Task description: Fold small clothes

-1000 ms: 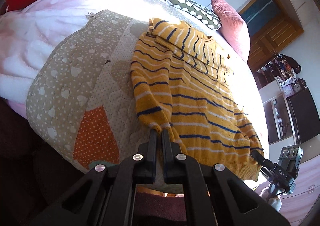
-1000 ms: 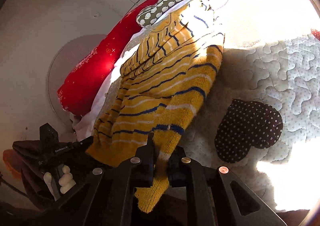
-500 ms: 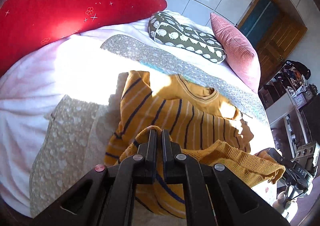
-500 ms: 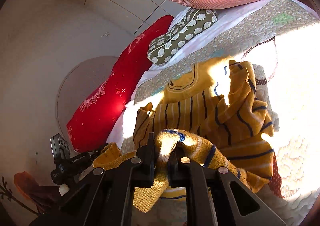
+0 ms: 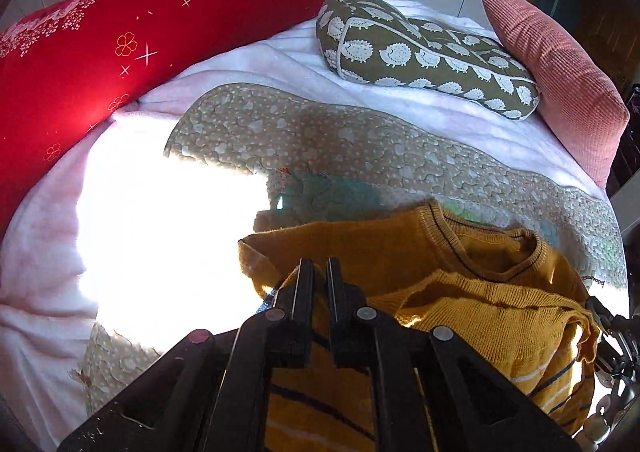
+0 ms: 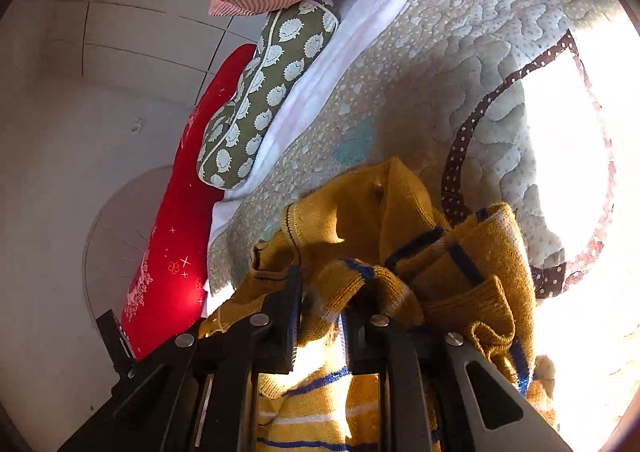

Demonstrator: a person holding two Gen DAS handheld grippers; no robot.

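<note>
A small yellow sweater with navy stripes (image 5: 420, 252) lies on the quilted bedspread (image 5: 320, 144), its lower half doubled up over the collar end. My left gripper (image 5: 318, 272) is shut on the sweater's hem at the left side, over the shoulder area. My right gripper (image 6: 320, 292) is shut on the sweater's hem (image 6: 360, 276) at the other side, with bunched knit draped over its fingers. The sweater's collar (image 5: 492, 248) shows just beyond the folded edge. The right gripper's body shows at the right edge of the left wrist view (image 5: 612, 332).
A red pillow (image 5: 100, 44), a green hedgehog-print cushion (image 5: 420, 52) and a pink ribbed cushion (image 5: 560, 64) lie along the head of the bed. A white fleece blanket (image 5: 48, 252) lies left of the quilt. Bright sunlight washes out part of the bedspread.
Both grippers have carried the sweater's hem up from the near edge of the bed to the collar end, folding the sweater in half. Both stayed shut on the hem.
</note>
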